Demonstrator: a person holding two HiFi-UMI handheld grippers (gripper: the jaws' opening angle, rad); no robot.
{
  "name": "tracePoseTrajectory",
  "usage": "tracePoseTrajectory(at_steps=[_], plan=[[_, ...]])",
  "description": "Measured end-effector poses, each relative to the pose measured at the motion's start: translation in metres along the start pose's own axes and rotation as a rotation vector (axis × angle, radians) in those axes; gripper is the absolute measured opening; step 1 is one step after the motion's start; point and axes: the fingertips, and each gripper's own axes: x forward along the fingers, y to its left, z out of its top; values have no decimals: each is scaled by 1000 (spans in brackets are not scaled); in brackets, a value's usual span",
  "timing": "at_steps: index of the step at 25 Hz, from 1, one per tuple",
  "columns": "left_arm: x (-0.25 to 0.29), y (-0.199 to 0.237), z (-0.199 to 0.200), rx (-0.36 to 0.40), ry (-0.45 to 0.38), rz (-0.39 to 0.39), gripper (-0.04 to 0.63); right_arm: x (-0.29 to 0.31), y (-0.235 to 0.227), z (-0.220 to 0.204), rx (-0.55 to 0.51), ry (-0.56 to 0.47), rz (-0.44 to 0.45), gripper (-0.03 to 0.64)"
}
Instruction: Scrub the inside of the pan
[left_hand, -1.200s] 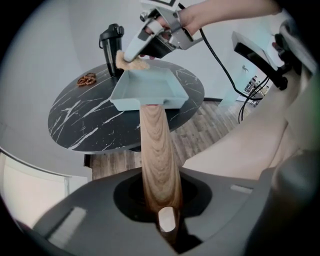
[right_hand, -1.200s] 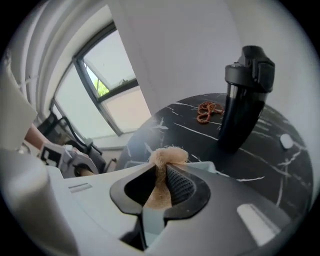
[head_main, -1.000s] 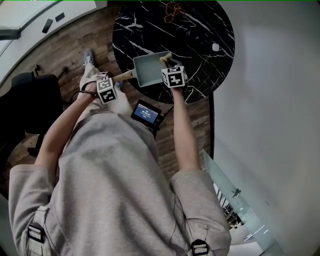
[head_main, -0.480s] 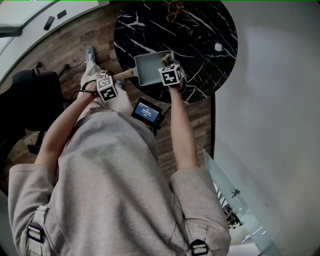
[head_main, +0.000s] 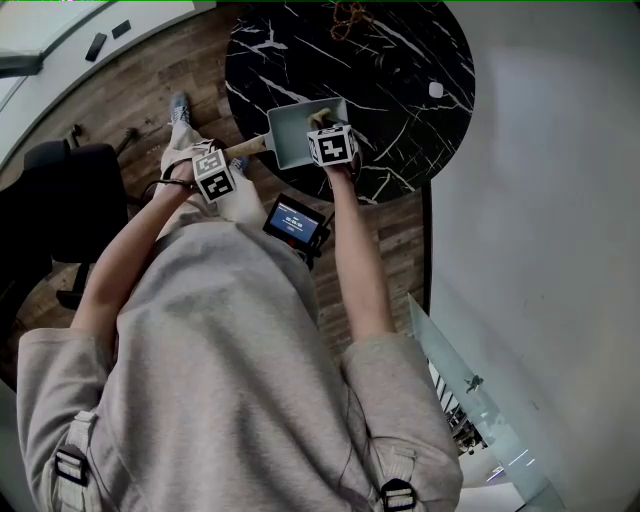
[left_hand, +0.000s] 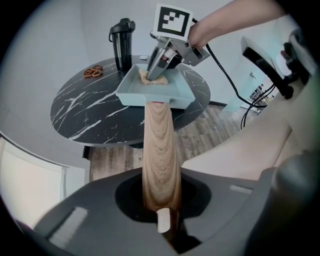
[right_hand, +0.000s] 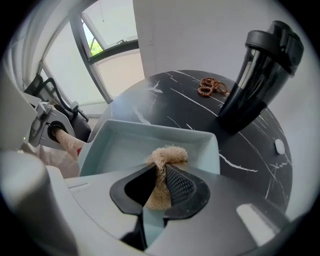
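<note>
Seen from above, a person in a grey top stands at a round black marble worktop (head_main: 400, 70) with a gripper in each hand. At far left a dark chair (head_main: 60, 200) stands on the wood floor.

The left gripper (head_main: 228, 160) points steeply down, clenched on a wooden handle (left_hand: 159, 145). Its jaws have just been closing further, with the handle between them. The handle runs from the gripper to a pale blue rectangular pan (head_main: 288, 140). The pan sits at the near left edge of the worktop, and the handle juts out over the floor.

Lower down, between the person's arms, a small device with a lit screen (head_main: 293, 222) hangs at the waist.

The right gripper (head_main: 322, 125) points down into the pan. Its jaws are pinched tight on a tan, fibrous scrubber (right_hand: 167, 155). The scrubber's tuft sticks out past the jaws and meets the pan's floor near the far wall.

Farther right, beyond the pan, a brown coil (right_hand: 212, 86) lies on the worktop. A black lidded bottle (right_hand: 260, 70) stands just beside it. A small white disc (head_main: 435, 91) lies near the right edge.
</note>
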Motion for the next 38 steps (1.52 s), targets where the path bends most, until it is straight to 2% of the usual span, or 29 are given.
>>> tracePoseTrajectory(at_steps=[5,16,20,22,25,29,31,33,36,37,38], plan=[[2,1,1,-2,-1,4,25,4,25,7,-29,-1,61,69],[3,2,0,-3,4,8,21,7,77,18,2,18,176,71],[3,2,1,-4,9,9,20,9,90,22,49,14,217,69],[4,3,1,2,13,7,20,11,90,22,121,10,239,69],[5,3,1,2,18,11,17,14,90,21,283,25,310,69],[6,1,1,6,31,7,13,13,90,21,358,54,373,69],[6,0,1,16,35,1,12,7,91,22,441,35,424,69],[5,0,0,24,37,0,11,-3,94,29,532,-5,493,69],[6,2,0,29,41,1,9,-33,98,55,644,-142,668,71],[7,3,1,29,42,0,9,-44,96,63,660,-196,704,71],[7,3,1,30,42,-1,9,-52,91,67,651,-234,704,71]])
